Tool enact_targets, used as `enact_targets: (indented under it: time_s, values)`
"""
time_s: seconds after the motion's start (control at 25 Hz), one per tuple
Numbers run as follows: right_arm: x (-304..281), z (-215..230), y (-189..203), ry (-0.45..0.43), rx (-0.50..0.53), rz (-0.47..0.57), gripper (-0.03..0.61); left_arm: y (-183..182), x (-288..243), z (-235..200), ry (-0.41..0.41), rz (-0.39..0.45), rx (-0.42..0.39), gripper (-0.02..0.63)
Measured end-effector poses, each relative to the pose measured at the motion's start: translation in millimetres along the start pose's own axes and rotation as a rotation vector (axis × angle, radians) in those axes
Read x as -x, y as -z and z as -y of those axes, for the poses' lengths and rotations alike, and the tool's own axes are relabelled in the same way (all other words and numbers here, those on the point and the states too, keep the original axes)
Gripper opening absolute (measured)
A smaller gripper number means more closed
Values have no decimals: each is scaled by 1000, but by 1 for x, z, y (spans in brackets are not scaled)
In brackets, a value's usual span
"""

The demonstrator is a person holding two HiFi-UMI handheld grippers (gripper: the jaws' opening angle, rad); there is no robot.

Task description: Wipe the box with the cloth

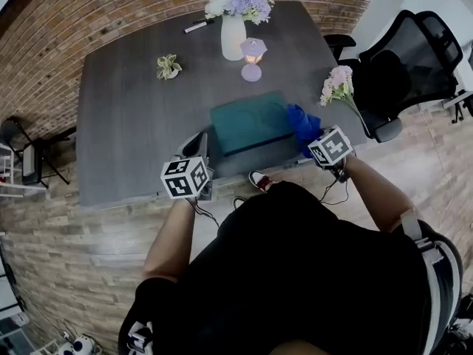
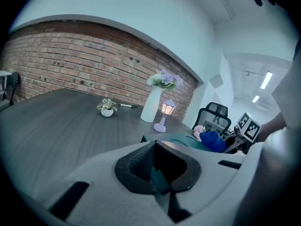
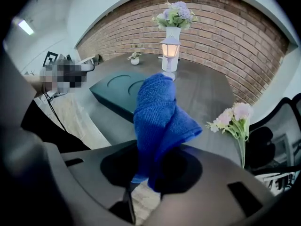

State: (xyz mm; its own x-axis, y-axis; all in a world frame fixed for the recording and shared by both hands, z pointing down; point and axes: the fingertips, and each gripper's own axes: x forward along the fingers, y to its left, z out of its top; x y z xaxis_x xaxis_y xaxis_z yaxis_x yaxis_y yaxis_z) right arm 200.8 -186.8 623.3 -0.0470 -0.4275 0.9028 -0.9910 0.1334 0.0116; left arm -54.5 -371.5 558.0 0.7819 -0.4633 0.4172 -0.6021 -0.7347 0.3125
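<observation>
A flat teal box (image 1: pixel 250 122) (image 2: pixel 181 141) (image 3: pixel 117 92) with round hollows in its lid lies on the dark grey table (image 1: pixel 133 117), near the front edge. My right gripper (image 1: pixel 316 142) (image 3: pixel 150 169) is shut on a blue cloth (image 1: pixel 302 123) (image 3: pixel 159 114) (image 2: pixel 212 141). The cloth stands bunched up out of the jaws at the box's right end. My left gripper (image 1: pixel 200 149) (image 2: pixel 158 167) sits shut at the box's near left corner. A sliver of teal shows through the hollow between its jaws.
A white vase of flowers (image 1: pixel 233 29), a small lilac lamp (image 1: pixel 252 59), a potted plant (image 1: pixel 168 66) and a pen (image 1: pixel 198 26) stand farther back. A pink flower stem (image 1: pixel 340 87) lies by the right edge. A black office chair (image 1: pixel 403 65) is at right.
</observation>
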Motion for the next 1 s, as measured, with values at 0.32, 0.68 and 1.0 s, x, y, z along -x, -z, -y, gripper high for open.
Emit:
enact_targets:
  time_s: [0.32, 0.68, 1.0]
  values:
    - [14, 9, -39, 46, 104, -6, 110, 24, 51, -31, -102, 69, 96, 9]
    - [-15, -37, -124, 113, 325, 19, 110, 48, 119, -65, -240, 131, 168, 9]
    - [-39, -215, -163, -142, 599, 58, 110, 61, 184, -90, -373, 196, 232, 9]
